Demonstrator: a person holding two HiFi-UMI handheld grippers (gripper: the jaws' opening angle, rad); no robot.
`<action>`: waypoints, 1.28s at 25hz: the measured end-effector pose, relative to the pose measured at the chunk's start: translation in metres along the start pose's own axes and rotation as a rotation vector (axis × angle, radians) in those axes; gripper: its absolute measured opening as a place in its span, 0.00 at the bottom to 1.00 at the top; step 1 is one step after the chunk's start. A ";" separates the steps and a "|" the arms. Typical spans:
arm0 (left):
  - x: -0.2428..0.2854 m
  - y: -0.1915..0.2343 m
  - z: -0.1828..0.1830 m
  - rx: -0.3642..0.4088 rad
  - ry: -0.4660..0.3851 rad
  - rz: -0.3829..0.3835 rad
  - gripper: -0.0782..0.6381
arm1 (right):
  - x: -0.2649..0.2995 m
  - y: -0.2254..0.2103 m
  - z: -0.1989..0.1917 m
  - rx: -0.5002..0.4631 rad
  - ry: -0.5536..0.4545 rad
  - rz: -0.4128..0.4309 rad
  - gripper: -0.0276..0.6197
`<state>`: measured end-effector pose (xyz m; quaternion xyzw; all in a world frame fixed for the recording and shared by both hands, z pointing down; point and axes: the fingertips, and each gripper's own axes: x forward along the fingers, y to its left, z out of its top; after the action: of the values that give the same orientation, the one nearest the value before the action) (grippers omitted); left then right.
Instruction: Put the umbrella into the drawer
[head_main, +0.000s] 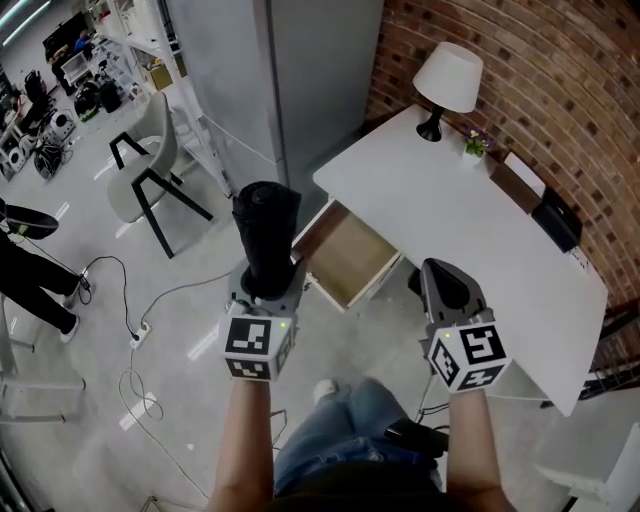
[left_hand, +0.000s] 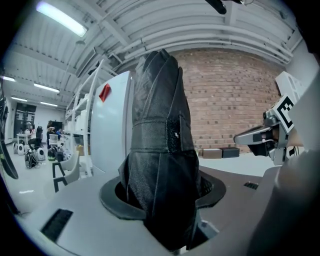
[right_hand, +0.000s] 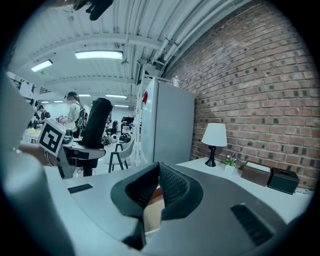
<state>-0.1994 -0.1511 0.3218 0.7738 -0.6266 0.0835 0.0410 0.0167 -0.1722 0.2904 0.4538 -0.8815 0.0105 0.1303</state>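
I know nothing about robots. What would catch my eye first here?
A folded black umbrella stands upright, clamped in the left tongs, at the centre of the head view. Just right of it an open wooden drawer juts from the white desk by the brick wall, while the right tongs hover shut and empty.
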 end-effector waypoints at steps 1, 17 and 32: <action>0.006 -0.001 -0.004 -0.002 0.008 -0.011 0.43 | 0.003 -0.002 -0.005 -0.003 0.012 -0.005 0.04; 0.127 -0.006 -0.115 -0.198 0.226 -0.117 0.43 | 0.108 -0.025 -0.073 0.014 0.180 0.070 0.04; 0.233 -0.009 -0.209 -0.594 0.421 -0.055 0.43 | 0.188 -0.070 -0.123 0.088 0.307 0.130 0.04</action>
<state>-0.1601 -0.3381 0.5700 0.7106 -0.5802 0.0543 0.3944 -0.0043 -0.3469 0.4473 0.3941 -0.8774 0.1265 0.2426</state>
